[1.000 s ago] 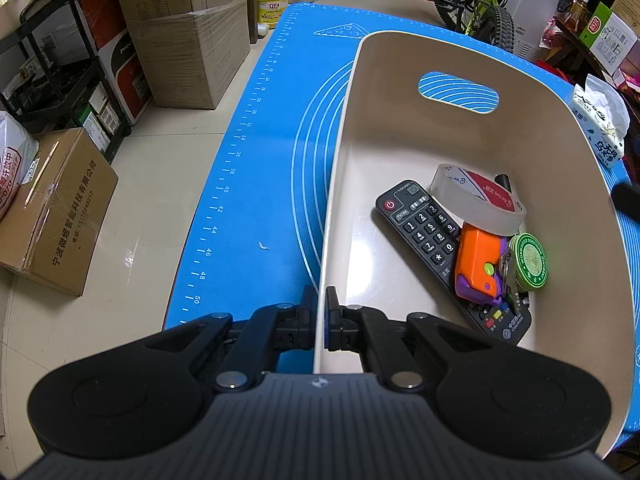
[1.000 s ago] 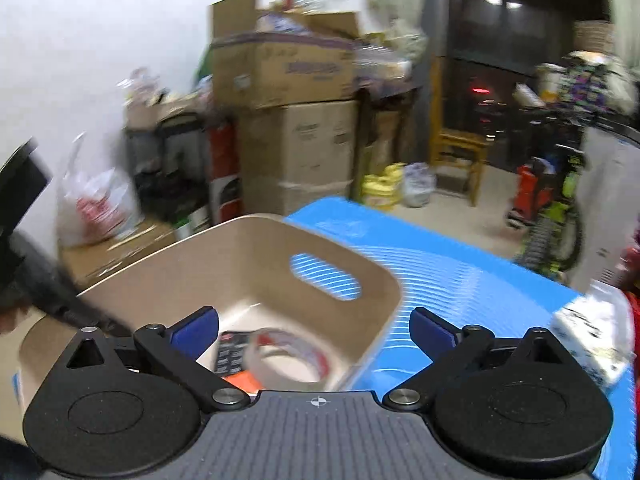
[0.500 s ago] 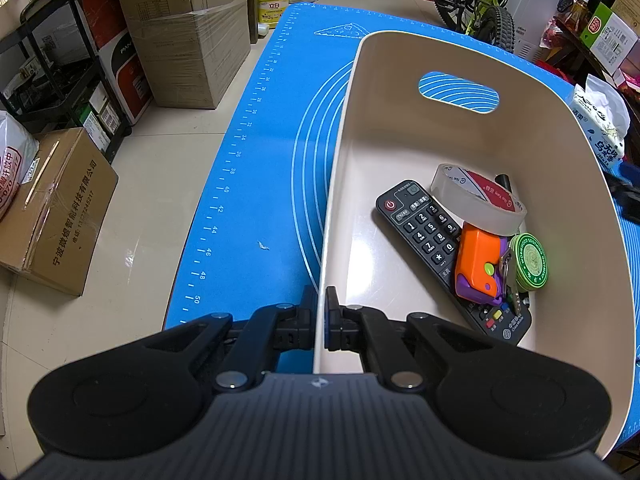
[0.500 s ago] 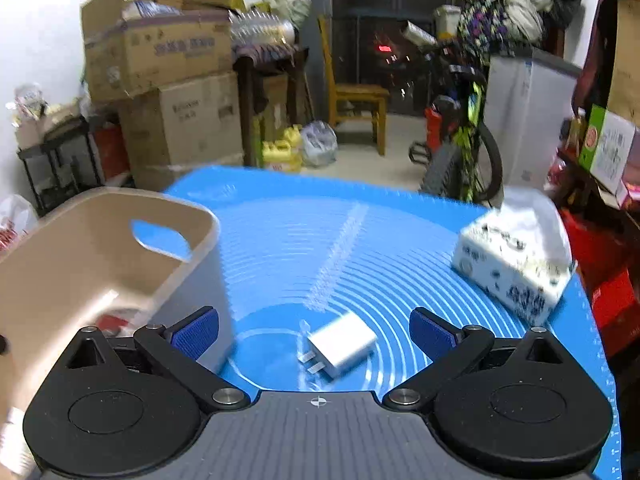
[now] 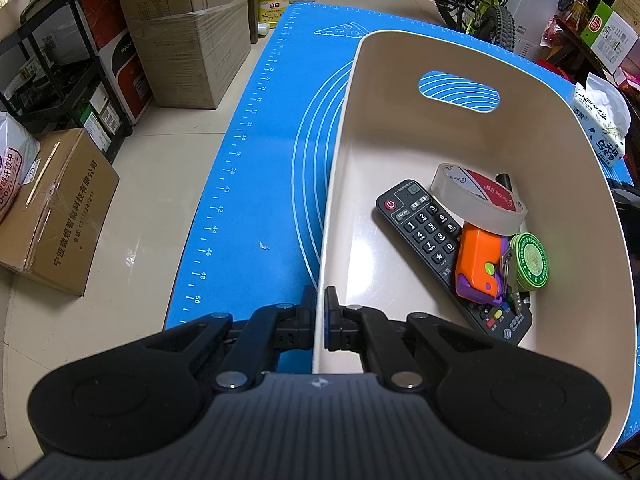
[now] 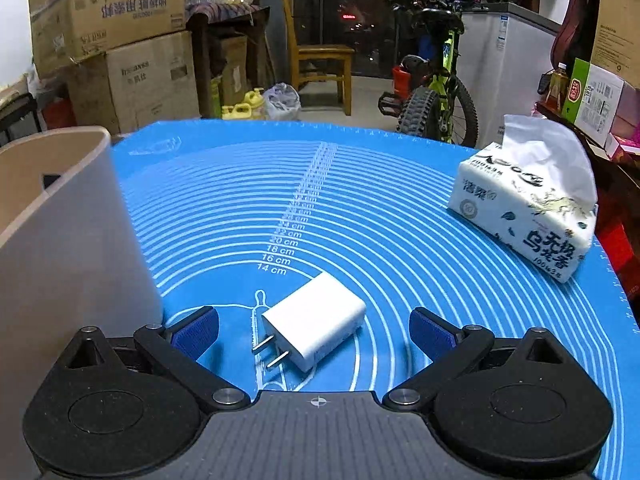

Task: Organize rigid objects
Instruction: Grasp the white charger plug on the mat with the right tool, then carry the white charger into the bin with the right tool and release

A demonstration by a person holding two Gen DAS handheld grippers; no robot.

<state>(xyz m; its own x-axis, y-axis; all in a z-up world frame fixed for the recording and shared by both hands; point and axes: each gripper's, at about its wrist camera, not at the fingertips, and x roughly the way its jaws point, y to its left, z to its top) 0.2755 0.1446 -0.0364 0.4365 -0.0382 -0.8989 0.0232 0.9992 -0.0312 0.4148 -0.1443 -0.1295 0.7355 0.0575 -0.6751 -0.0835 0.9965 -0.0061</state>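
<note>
A beige plastic bin stands on the blue mat. My left gripper is shut on the bin's near left wall, one finger inside and one outside. In the bin lie a black remote, a roll of clear tape, an orange and purple toy and a green round tin. In the right wrist view a white plug charger lies on the mat, prongs toward me, between the wide-apart fingers of my open right gripper. The bin's outer wall stands just to its left.
A tissue pack sits at the mat's right edge. Cardboard boxes, a black rack, yellow jugs, a wooden chair and a bicycle stand on the floor beyond the table.
My right gripper swung from above the bin to the right and sank toward the mat, so the white charger now lies between its open fingers. The left gripper kept still on the bin wall.
</note>
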